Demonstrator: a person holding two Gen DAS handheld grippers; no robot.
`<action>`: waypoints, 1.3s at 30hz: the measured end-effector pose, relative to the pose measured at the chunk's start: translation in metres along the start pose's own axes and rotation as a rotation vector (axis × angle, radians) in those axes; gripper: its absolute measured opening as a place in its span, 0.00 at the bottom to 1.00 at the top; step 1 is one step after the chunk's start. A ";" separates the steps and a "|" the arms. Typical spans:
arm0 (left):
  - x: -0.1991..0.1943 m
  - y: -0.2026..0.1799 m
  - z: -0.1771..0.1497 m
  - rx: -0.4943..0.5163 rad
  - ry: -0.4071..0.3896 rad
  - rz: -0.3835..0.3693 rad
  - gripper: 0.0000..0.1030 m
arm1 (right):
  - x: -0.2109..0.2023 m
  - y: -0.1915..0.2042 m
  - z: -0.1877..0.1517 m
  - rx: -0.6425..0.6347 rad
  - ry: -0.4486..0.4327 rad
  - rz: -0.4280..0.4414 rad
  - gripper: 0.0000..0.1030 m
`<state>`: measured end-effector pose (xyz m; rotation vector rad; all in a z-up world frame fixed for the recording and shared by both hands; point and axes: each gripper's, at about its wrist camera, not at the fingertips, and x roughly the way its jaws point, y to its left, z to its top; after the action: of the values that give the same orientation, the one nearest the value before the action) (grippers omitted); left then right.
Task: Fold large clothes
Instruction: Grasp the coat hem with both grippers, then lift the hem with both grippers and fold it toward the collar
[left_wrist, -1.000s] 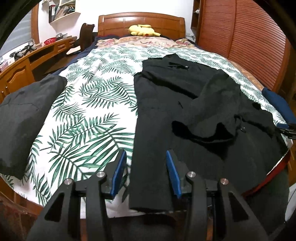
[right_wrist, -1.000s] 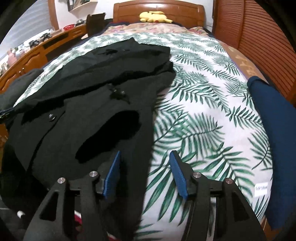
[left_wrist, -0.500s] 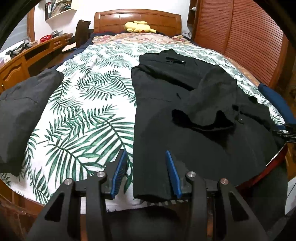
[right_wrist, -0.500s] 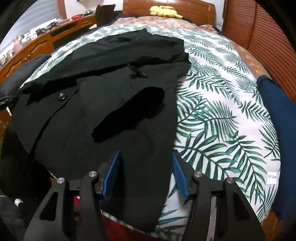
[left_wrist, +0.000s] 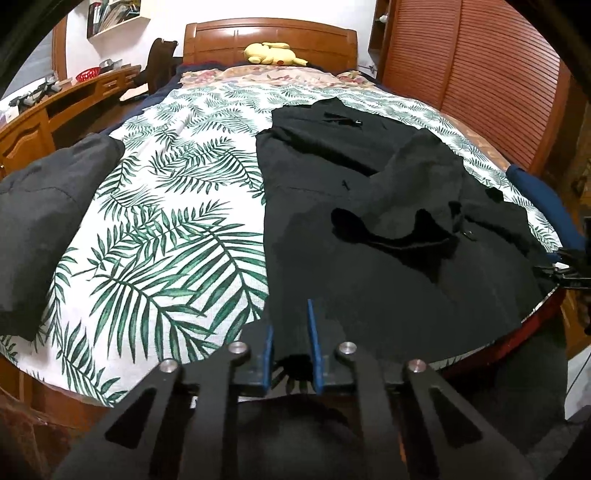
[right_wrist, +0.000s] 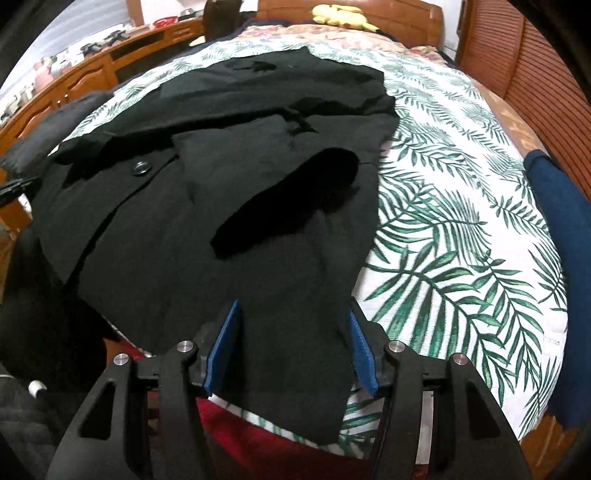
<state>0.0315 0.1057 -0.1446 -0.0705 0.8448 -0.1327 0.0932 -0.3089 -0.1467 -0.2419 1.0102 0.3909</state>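
A large black coat (left_wrist: 369, 236) lies spread on the leaf-print bedspread (left_wrist: 166, 229), a sleeve folded across its middle. My left gripper (left_wrist: 290, 332) has its blue pads nearly closed on the coat's near left hem corner at the foot of the bed. In the right wrist view the coat (right_wrist: 221, 192) fills the left half. My right gripper (right_wrist: 291, 332) is open, with the coat's near right hem lying between its wide-apart pads.
A folded dark grey garment (left_wrist: 40, 206) lies at the bed's left edge. A navy garment (right_wrist: 557, 266) lies at the right edge. A yellow plush toy (left_wrist: 273, 53) sits by the wooden headboard. A wooden desk (left_wrist: 44, 118) runs along the left.
Both grippers moved forward and down to the coat's near hem. The left gripper's pads closed in on the hem corner. The right gripper stayed open, now straddling the hem.
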 end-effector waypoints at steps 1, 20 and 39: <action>-0.001 -0.001 0.001 0.001 -0.005 -0.003 0.06 | 0.001 0.002 0.000 -0.006 0.004 0.021 0.52; -0.143 -0.038 0.080 0.084 -0.370 0.008 0.02 | -0.124 -0.006 0.062 0.080 -0.357 0.141 0.01; -0.240 -0.031 0.048 0.062 -0.505 0.010 0.02 | -0.259 0.018 0.007 0.025 -0.540 0.115 0.01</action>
<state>-0.0926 0.1102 0.0688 -0.0381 0.3369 -0.1240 -0.0309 -0.3434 0.0785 -0.0472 0.4978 0.5138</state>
